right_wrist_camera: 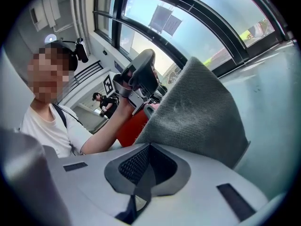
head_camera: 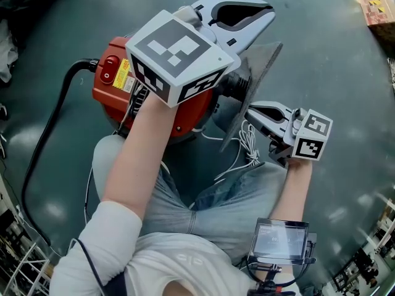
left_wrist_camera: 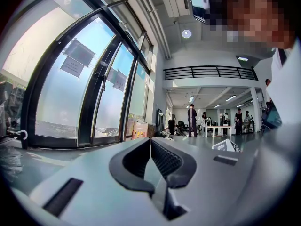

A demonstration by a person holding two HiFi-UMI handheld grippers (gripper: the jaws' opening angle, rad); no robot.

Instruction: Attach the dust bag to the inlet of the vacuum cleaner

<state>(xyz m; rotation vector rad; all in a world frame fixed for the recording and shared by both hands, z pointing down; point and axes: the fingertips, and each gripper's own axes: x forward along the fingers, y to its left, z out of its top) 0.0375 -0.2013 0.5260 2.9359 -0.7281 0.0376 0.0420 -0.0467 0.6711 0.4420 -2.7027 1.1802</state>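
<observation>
Head view: seating the dust bag now, upright at the vacuum cleaner's right side, by the inlet. Pinched at its near edge in closed right tongs. Left tongs closed, empty, above the vacuum cleaner. Next, probably: press the bag's opening squarely onto the inlet.

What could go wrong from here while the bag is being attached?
1. The right claw is shut right at the edge of the dust bag; if it grips there, the thin hold might slip.
2. Loose white cords hang below the bag and might snag.
3. The left claw covers the vacuum cleaner in the head view, hiding the inlet.
</observation>
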